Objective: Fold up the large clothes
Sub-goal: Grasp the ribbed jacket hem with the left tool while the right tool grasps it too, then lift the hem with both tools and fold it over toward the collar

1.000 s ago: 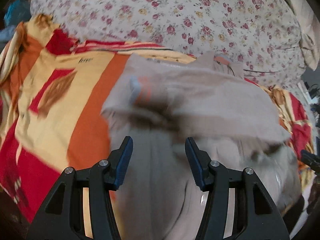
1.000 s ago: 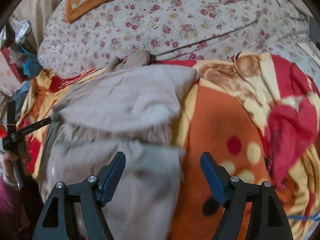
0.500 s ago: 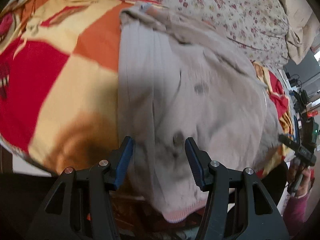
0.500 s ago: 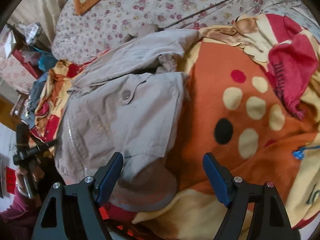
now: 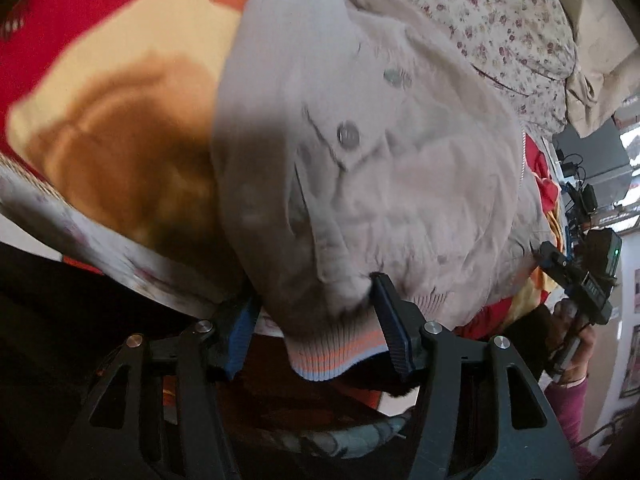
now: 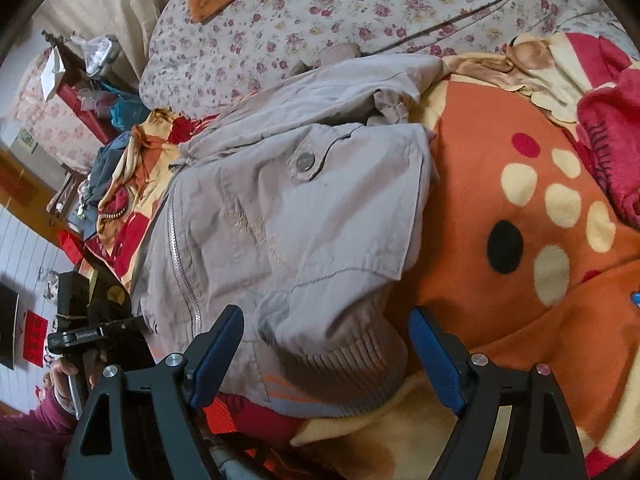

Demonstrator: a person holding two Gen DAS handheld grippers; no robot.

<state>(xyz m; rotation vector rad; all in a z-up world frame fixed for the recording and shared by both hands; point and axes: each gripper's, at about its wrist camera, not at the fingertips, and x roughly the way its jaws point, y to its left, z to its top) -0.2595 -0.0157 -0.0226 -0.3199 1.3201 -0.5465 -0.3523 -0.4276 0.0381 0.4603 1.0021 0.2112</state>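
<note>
Lying folded on an orange, red and cream fleece blanket (image 6: 500, 184) that covers the bed, the beige cotton zip jacket (image 6: 288, 216) has its ribbed hem, striped orange and pale blue, hanging at the near edge of the bed, its metal zipper (image 6: 180, 256) running down the left side in the right wrist view, and 1 round snap button (image 6: 304, 161) on a pocket flap. A flowered white bedsheet (image 6: 320, 12) spreads behind it. The left tool (image 5: 312, 328) points steeply down over the hem (image 5: 336, 356); its jaws are opening, the ribbed band and a bunched fold of cloth sit between them, its right finger (image 5: 390, 320) touching the fold, while the left finger is partly hidden under the fabric. The right tool (image 6: 326, 356) also tilts down, jaws opening and already wide, straddling the other hem corner (image 6: 352, 364) without pressing on it. A hand (image 5: 576, 340) in a magenta sleeve holds the right tool's handle.
</note>
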